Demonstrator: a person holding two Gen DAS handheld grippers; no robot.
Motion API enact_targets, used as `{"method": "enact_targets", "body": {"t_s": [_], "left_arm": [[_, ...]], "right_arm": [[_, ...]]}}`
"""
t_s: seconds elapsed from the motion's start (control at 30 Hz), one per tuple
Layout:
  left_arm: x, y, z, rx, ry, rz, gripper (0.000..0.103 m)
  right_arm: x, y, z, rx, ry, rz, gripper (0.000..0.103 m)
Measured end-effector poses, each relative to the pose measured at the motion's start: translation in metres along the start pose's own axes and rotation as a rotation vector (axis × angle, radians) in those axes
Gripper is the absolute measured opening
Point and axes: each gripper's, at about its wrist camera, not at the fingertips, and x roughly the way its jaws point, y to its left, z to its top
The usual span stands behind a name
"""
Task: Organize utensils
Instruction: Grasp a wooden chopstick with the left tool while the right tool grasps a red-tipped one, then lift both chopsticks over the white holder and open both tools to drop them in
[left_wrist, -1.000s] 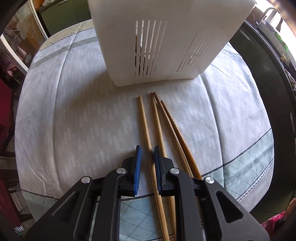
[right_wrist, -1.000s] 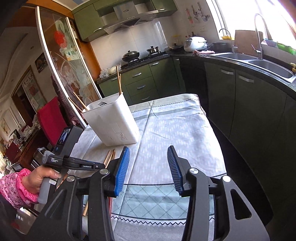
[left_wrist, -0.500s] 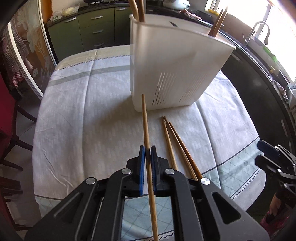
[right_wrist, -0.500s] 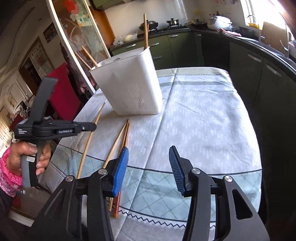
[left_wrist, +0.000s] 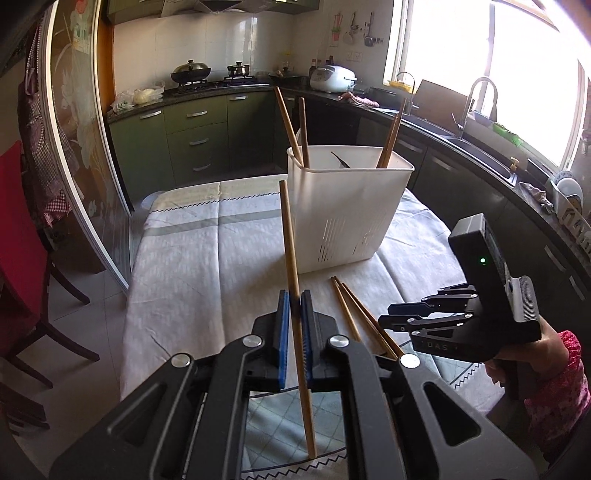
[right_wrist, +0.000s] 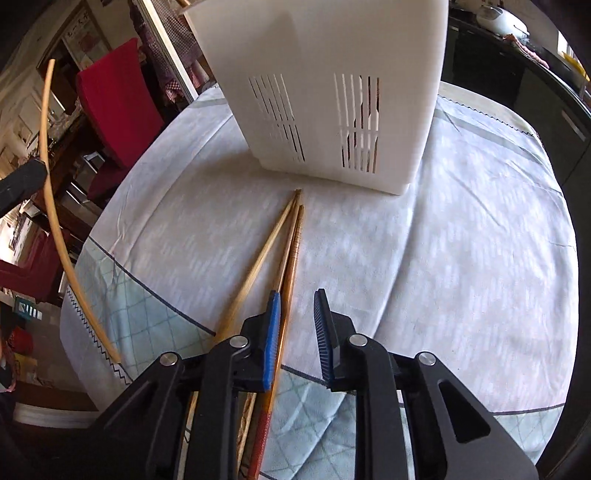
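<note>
My left gripper (left_wrist: 294, 300) is shut on a wooden chopstick (left_wrist: 290, 243), held above the table with its tip pointing up toward the white utensil basket (left_wrist: 347, 210). The basket holds several chopsticks upright. Three chopsticks (right_wrist: 284, 251) lie on the tablecloth in front of the basket (right_wrist: 332, 92); they also show in the left wrist view (left_wrist: 354, 314). My right gripper (right_wrist: 297, 310) is open, low over those chopsticks, its left finger beside them. The held chopstick shows at far left in the right wrist view (right_wrist: 51, 192).
The table (left_wrist: 192, 266) has a grey-white cloth with a checked border near the front edge (right_wrist: 155, 314). A red chair (left_wrist: 18, 258) stands at the left. Dark green kitchen cabinets (left_wrist: 199, 133) and a sink counter (left_wrist: 480, 147) surround the table.
My left gripper closed on one chopstick and lifted it off the table, tilting upward. My right gripper came down toward the three chopsticks left on the cloth and narrowed somewhat.
</note>
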Motion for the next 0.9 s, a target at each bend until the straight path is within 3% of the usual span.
{"method": "enact_targets", "body": {"t_s": [0.37,0.47,0.6,0.83,0.9], "left_arm": [[-0.003,0.003,-0.005,0.004,-0.013,-0.028,0.006],[-0.002,0.002,-0.005,0.01,-0.012,-0.031,0.006],[-0.001,0.0,-0.006,0.015,-0.004,-0.035,0.006],[0.002,-0.001,-0.005,0.017,0.001,-0.037,0.006],[0.01,-0.001,-0.004,0.021,0.042,-0.036,0.006]], "right_arm": [[0.019,0.03,0.005,-0.094,0.042,-0.112,0.019],[0.025,0.032,0.012,-0.083,0.047,-0.112,0.018],[0.027,0.031,0.019,-0.066,0.034,-0.103,0.007],[0.005,0.015,0.016,-0.012,-0.032,-0.077,0.007],[-0.006,0.013,0.016,-0.002,-0.051,-0.076,0.007]]}}
